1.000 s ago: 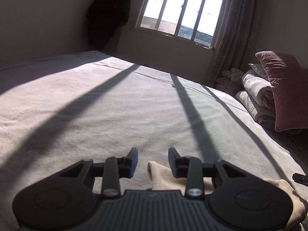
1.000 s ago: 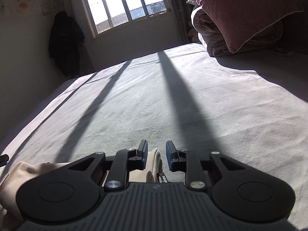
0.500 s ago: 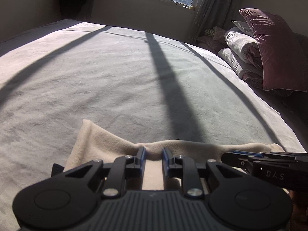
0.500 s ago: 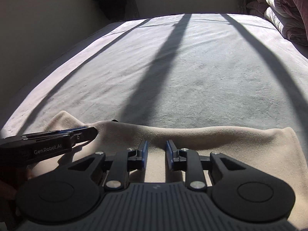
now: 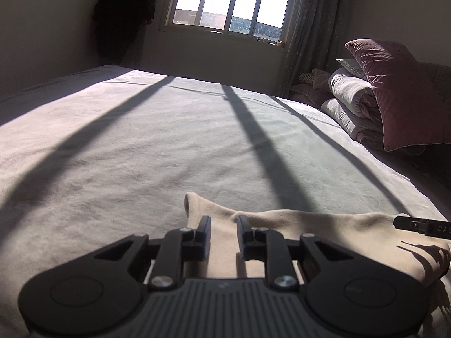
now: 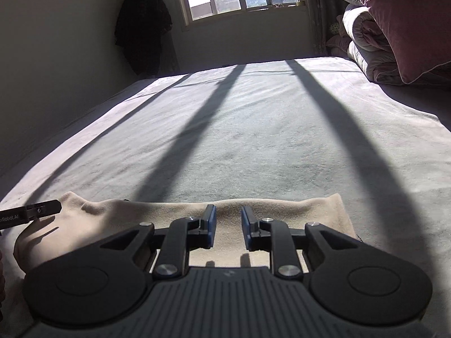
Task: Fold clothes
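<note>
A beige cloth (image 5: pixel 324 225) lies in a wide band across the near part of the grey bed (image 5: pixel 141 155), its left corner peaked up. My left gripper (image 5: pixel 224 222) is shut on the cloth near that corner, a fold of it filling the narrow gap between the pads. In the right wrist view the same cloth (image 6: pixel 126 217) stretches left to right. My right gripper (image 6: pixel 228 214) has it between its blue pads, and the jaws are closing on it. Each view shows the other gripper side-on at the cloth's far edge: the right gripper (image 5: pixel 400 222) and the left gripper (image 6: pixel 55 207).
A maroon pillow (image 5: pixel 403 93) leans on rolled quilts (image 5: pixel 352 98) at the bed's right end. A window (image 5: pixel 231 5) and a curtain face me, and a dark coat (image 5: pixel 124 14) hangs on the left wall. Sunlit bed (image 6: pixel 282 140), striped with shadows, stretches beyond the cloth.
A second ago the cloth was bunched under the grippers; now it lies spread across the bed. The left jaws have narrowed onto it. Both views have tilted up since half a second ago.
</note>
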